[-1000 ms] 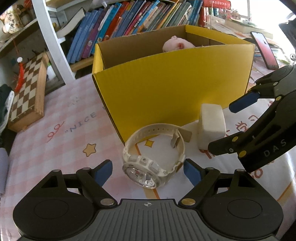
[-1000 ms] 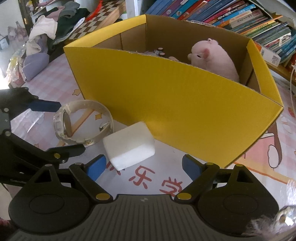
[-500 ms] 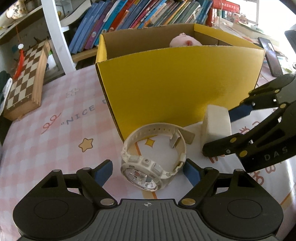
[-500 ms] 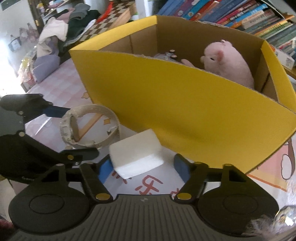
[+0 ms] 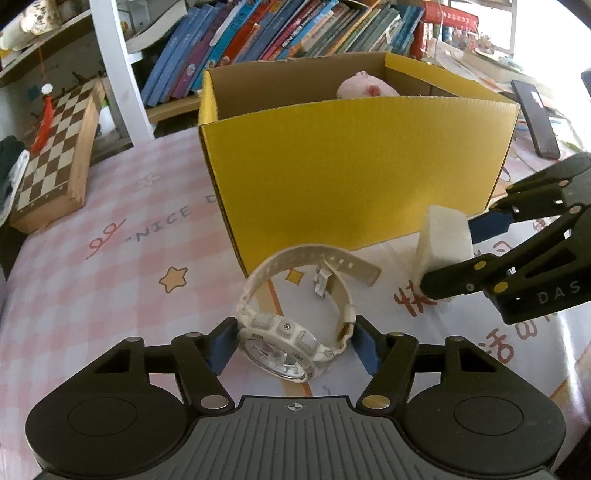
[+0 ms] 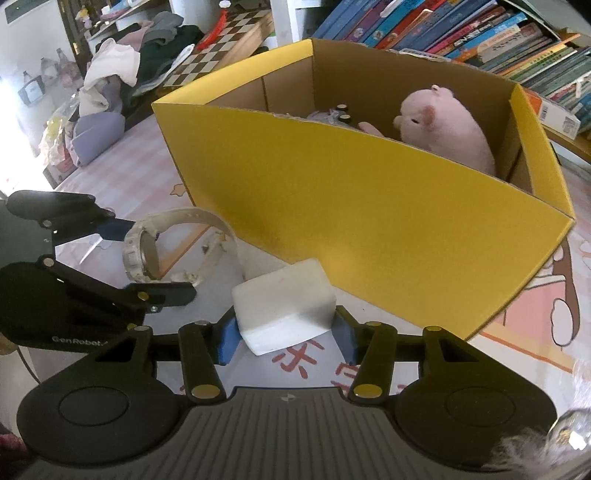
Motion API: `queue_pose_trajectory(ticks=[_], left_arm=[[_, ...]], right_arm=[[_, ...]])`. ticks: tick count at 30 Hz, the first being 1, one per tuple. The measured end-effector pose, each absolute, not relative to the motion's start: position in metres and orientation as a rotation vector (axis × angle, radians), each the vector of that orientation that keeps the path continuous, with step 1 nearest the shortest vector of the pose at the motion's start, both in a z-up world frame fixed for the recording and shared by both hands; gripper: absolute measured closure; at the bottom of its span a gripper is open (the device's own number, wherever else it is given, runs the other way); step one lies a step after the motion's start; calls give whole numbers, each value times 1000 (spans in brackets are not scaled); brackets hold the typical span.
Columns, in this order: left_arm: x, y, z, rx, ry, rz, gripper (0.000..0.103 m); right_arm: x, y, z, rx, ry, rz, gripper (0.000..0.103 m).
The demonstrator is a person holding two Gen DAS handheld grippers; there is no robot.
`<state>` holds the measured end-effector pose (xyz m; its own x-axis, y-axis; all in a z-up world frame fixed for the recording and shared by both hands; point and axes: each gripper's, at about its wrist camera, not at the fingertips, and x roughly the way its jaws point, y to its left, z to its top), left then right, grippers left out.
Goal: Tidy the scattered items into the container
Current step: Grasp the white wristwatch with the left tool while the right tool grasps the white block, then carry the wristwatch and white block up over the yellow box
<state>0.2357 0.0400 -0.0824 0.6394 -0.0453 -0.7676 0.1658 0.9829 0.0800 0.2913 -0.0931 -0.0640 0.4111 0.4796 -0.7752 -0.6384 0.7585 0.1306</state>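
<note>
Yellow box (image 5: pixel 354 177): we see it open-topped on the pink checked worktop (image 5: pixel 110 280), just behind both loose items.
Pink plush (image 6: pixel 448 129): it sits inside the box at our right end, beside some small dark-capped things we cannot make out.
Left tongs (image 5: pixel 293 345): we have them narrowed around the white watch (image 5: pixel 295 325), with the blue pads touching its case on either side.
Watch position: it rests on the worktop just in front of the box's near corner, its strap looped upward.
Right tongs (image 6: pixel 286 334): we have them closed in on the white foam block (image 6: pixel 284 308), pads pressed to its two ends.
Block position: it is just in front of the box's long yellow wall; whether it is off the worktop, we cannot tell.
Behind the box: a row of books (image 5: pixel 280 33), and a chessboard (image 5: pixel 51 155) off to our left.
</note>
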Motion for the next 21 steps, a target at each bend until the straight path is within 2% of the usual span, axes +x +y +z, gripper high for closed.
queue_pose_trajectory(ticks=[21], left_arm=[[181, 53, -55, 61, 803, -114, 38]], right_arm=[[247, -111, -49, -167, 904, 651, 54]])
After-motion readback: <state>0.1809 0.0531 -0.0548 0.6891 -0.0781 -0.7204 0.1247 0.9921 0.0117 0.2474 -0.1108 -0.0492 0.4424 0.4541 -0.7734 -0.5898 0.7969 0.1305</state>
